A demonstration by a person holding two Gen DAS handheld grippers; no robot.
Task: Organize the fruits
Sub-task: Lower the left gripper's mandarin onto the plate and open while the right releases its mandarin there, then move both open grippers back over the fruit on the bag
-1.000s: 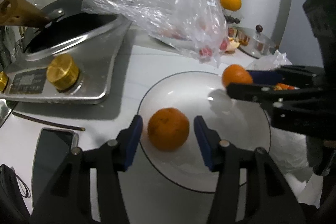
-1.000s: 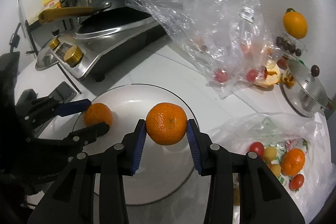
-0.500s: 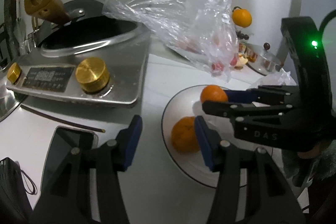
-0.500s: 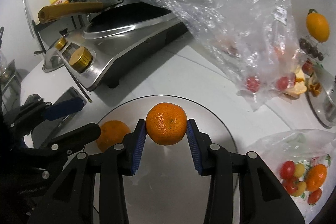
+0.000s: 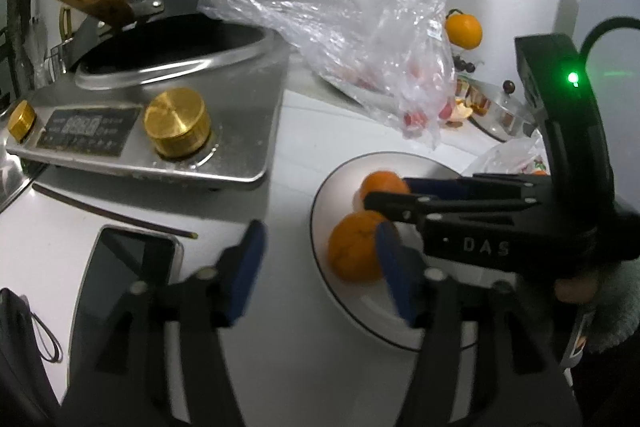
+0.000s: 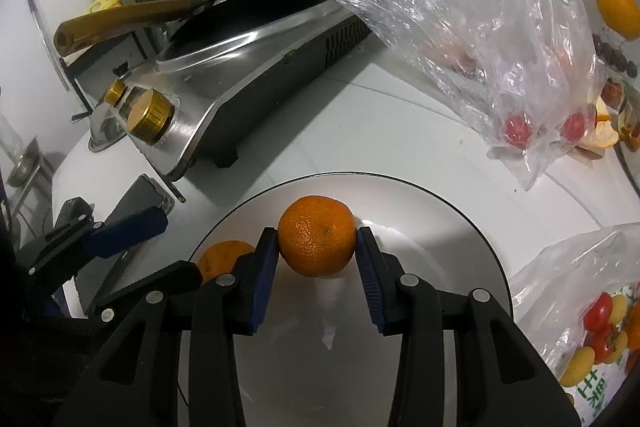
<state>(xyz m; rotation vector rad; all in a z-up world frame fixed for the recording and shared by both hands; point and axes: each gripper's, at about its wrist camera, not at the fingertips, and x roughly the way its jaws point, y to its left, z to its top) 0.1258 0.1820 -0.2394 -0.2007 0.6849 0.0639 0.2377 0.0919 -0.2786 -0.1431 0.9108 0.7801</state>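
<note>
Two mandarins, one white plate (image 6: 472, 227), dark-rimmed, on white counter.

- Mandarin A (image 6: 317, 235): clamped betw. blue pads of right gripper (image 6: 317, 247), over plate centre, low over it; contact w/ plate can't be told. In left wrist view same fruit (image 5: 383, 183) sits far side of plate, right gripper (image 5: 394, 191) reaching in from right.
- Mandarin B (image 5: 354, 247): lying on plate, near-left part by rim, loose. Right-hand pad of left gripper crosses in front of it; left-hand pad stands over bare counter. In right wrist view B (image 6: 224, 259) shows partly behind right gripper's finger.
- Left gripper (image 5: 320, 247): jaws opening, pads well apart, nothing pressed betw. them.
- Cooker (image 5: 160, 115): steel, gold knobs, far left; black pan (image 6: 256, 7) w/ wooden handle on top.
- Phone (image 5: 128, 267): dark screen up, near left, just beside left gripper.
- Clear bag (image 6: 480, 7): crumpled, draped from cooker toward far right, small red fruits inside.
- 2nd bag (image 6: 592, 315): near right of plate, red, yellow & orange fruits inside.
- Orange fruit (image 5: 464, 31): far right, by wall, apart from plate.
- Pot lid (image 5: 500, 107): far right, dark knob.
- Fingertips & grey sleeve visible at right gripper's handle.
</note>
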